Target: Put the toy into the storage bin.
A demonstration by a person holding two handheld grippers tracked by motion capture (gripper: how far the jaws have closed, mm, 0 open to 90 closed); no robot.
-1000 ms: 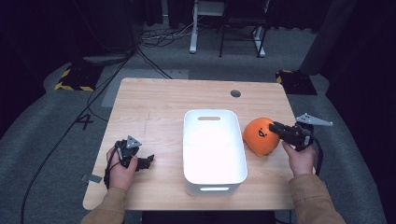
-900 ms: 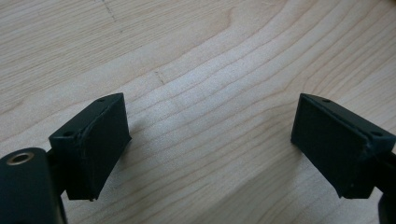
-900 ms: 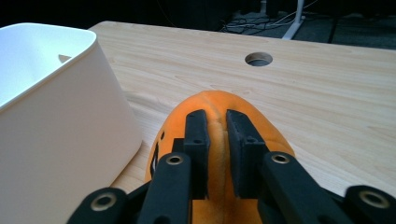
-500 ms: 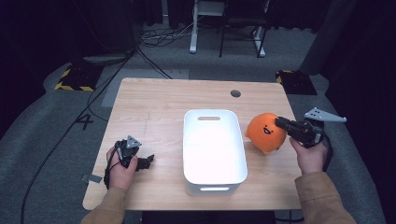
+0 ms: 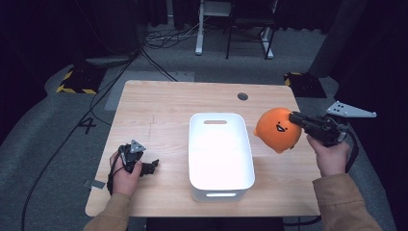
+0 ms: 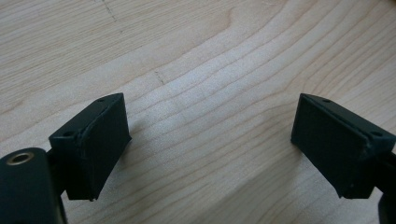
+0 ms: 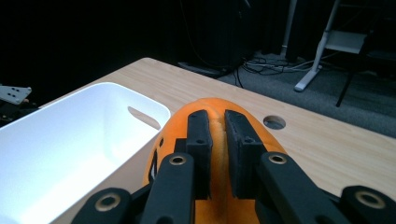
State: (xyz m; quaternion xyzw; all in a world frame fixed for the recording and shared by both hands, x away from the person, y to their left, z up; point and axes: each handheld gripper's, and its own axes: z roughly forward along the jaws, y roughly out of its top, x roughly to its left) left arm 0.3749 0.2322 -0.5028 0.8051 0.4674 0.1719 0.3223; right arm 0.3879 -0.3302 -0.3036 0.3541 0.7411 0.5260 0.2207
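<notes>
My right hand-held gripper (image 5: 294, 117) is clenched on the orange plush toy (image 5: 276, 130), pinching a fold of its soft top between the pads, as the right gripper view shows (image 7: 215, 140). A second ago the toy sat on the worktop (image 5: 163, 106) just right of the white bin (image 5: 220, 179); now it hangs clear of the wood, lifted and carried a little nearer the bin's right rim. The grasp has held through the lift, so I judge the pick done and the next step is to swing the toy over the bin's opening and let go. My left hand-held gripper (image 5: 153, 166) rests at the near left of the worktop, released, jaws apart over bare wood with nothing between them (image 6: 212, 140), unmoved.
</notes>
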